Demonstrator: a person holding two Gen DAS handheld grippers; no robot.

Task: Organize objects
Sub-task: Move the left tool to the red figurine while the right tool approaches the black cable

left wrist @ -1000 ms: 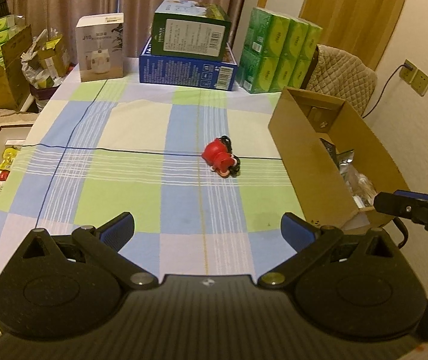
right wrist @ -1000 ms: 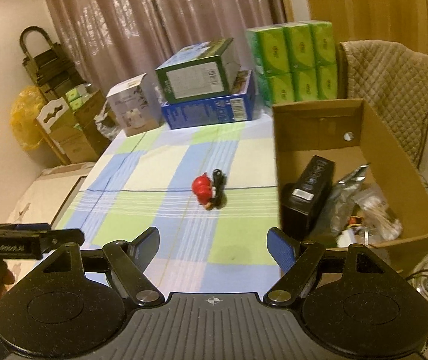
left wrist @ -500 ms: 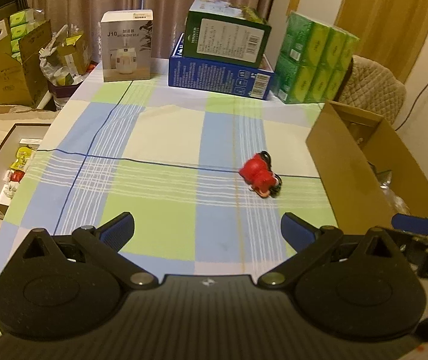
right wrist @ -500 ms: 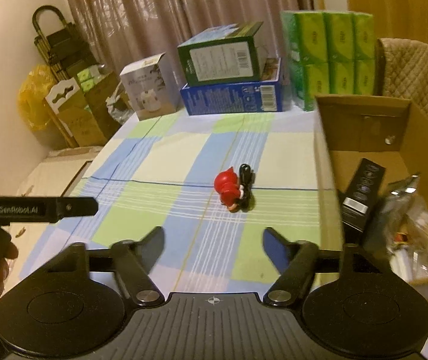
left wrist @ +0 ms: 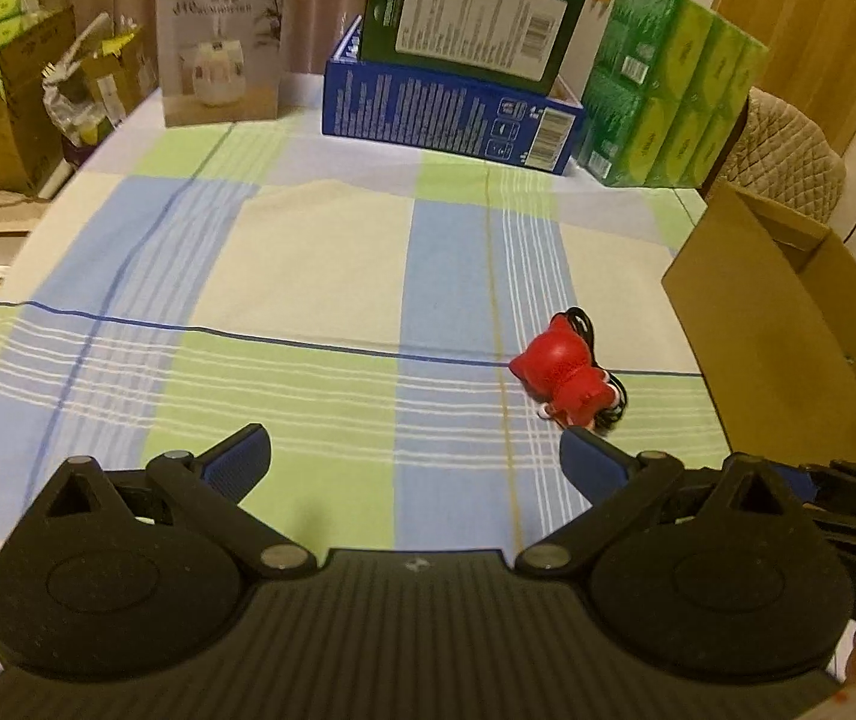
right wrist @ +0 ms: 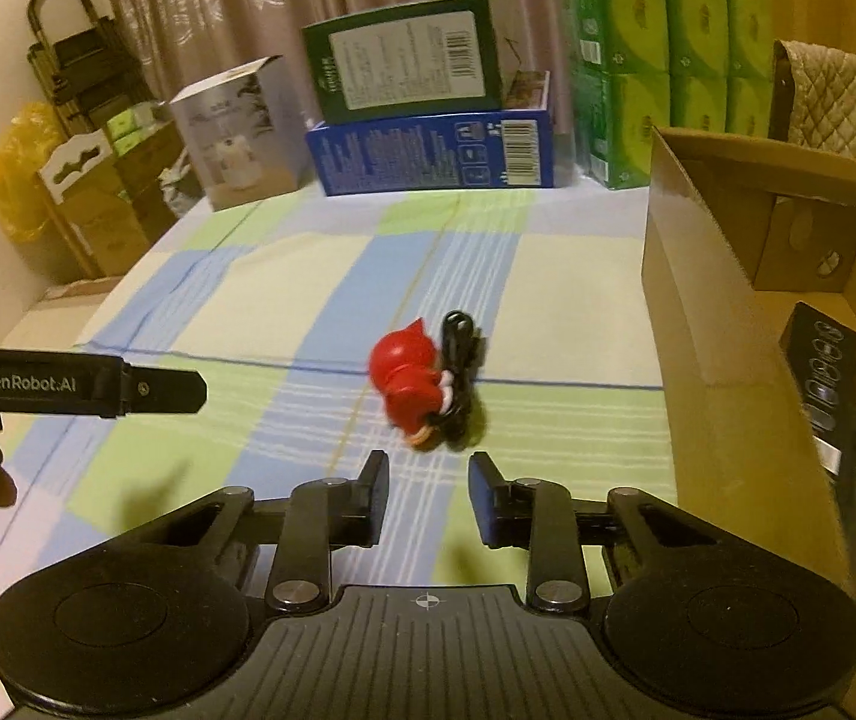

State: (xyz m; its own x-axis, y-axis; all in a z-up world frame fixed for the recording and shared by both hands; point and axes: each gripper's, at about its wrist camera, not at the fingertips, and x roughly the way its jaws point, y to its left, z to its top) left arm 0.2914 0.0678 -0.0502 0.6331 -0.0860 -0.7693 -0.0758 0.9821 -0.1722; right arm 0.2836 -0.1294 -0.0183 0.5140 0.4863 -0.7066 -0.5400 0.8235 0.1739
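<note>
Right wrist: red toy (right wrist: 407, 375) just beyond claw (right wrist: 427, 498).

One red toy (right wrist: 407, 375), one cardboard box (right wrist: 728, 324)

Small red figurine (right wrist: 407, 381) on its side on checked cloth; black cord (right wrist: 458, 360) alongside

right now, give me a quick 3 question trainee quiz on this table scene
1. True or false: the red toy figure lies inside the cardboard box.
2. Which gripper has the narrower gap between its jaws? A. left gripper B. right gripper
3. What stands on the blue box?

Key:
1. False; it lies on the checked tablecloth, beside the box.
2. B; its jaws have just been closing, with nothing between them.
3. A dark green box.
</note>
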